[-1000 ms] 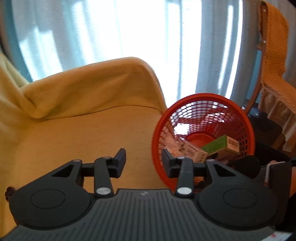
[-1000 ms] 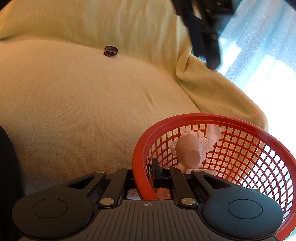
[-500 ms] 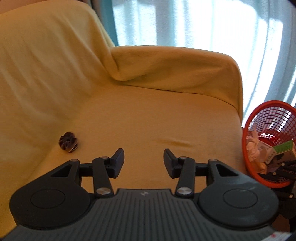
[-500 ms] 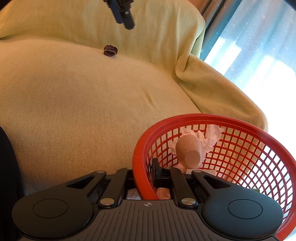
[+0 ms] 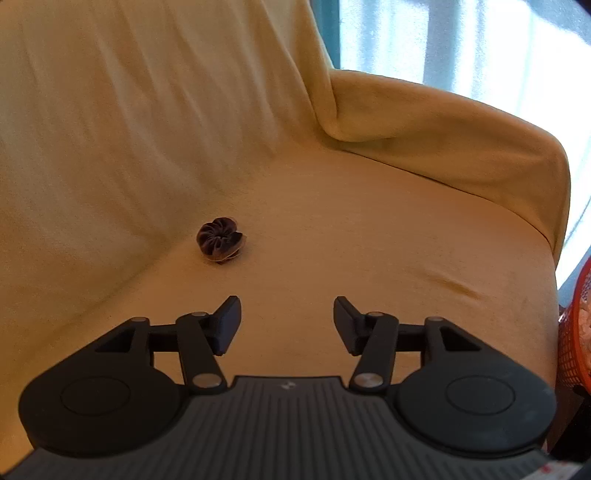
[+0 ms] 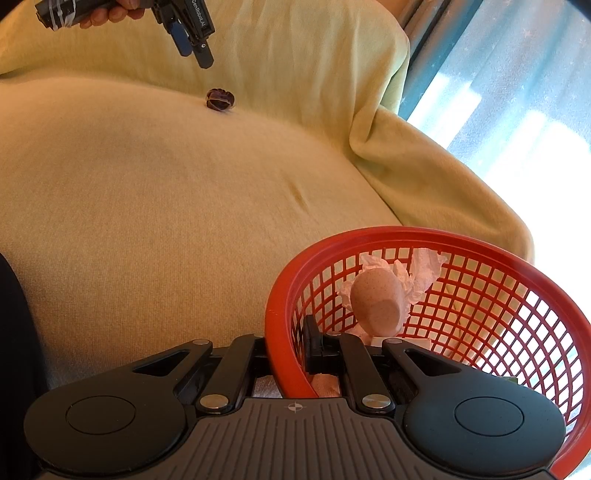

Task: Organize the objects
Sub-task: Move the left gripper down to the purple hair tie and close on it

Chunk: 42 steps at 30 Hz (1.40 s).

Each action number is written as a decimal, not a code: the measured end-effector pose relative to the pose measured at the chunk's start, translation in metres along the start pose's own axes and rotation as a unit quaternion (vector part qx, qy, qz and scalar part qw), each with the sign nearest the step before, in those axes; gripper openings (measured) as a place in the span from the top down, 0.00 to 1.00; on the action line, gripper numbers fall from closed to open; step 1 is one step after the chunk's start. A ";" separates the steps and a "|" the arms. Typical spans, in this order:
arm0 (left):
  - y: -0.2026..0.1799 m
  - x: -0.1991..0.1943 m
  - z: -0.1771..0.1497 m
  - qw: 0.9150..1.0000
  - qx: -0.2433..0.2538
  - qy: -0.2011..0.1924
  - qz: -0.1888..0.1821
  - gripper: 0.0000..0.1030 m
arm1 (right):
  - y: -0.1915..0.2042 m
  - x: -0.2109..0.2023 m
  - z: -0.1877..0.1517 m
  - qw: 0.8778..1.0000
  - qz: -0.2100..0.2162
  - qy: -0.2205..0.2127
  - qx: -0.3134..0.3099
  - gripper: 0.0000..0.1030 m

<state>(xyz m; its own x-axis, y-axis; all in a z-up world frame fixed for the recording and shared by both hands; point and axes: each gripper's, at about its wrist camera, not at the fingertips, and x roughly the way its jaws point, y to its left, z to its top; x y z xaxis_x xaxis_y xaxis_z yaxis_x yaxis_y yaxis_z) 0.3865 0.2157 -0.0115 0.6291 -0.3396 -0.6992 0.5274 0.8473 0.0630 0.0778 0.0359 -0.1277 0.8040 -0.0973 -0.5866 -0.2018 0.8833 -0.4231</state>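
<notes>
A dark purple scrunchie (image 5: 220, 240) (image 6: 220, 99) lies on the yellow-covered sofa seat (image 5: 351, 258), close to the backrest. My left gripper (image 5: 287, 314) (image 6: 195, 55) hovers a short way in front of and above it. Its jaws are opening, with nothing between them. My right gripper (image 6: 290, 354) is shut on the near rim of the red mesh basket (image 6: 406, 232) (image 5: 576, 332), one finger inside and one outside. The basket holds a speckled pinkish egg-shaped object (image 6: 376, 299), crumpled white tissue (image 6: 417, 273) and partly hidden boxes.
The sofa's backrest (image 5: 147, 110) rises behind the scrunchie, and a padded armrest (image 5: 461, 147) bounds the seat at the right. Curtains and a bright window (image 5: 480, 44) stand beyond it. A person's hand (image 6: 107, 13) holds the left gripper.
My left gripper has swung away from the basket and across the seat, so the scrunchie now lies ahead of it. Its jaws stand wider apart. The right gripper and basket have not moved.
</notes>
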 end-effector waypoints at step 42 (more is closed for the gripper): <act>0.040 0.154 0.029 0.962 0.269 0.011 0.046 0.48 | -0.003 0.001 0.004 1.000 0.002 0.009 0.001 0.96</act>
<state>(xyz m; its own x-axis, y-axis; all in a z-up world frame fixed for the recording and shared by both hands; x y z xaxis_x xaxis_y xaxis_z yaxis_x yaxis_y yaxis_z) 0.5213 0.1856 -0.0965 0.6780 -0.2587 -0.6880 0.6930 0.5370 0.4810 0.0811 0.0350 -0.1243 0.7925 -0.1026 -0.6011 -0.2031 0.8850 -0.4189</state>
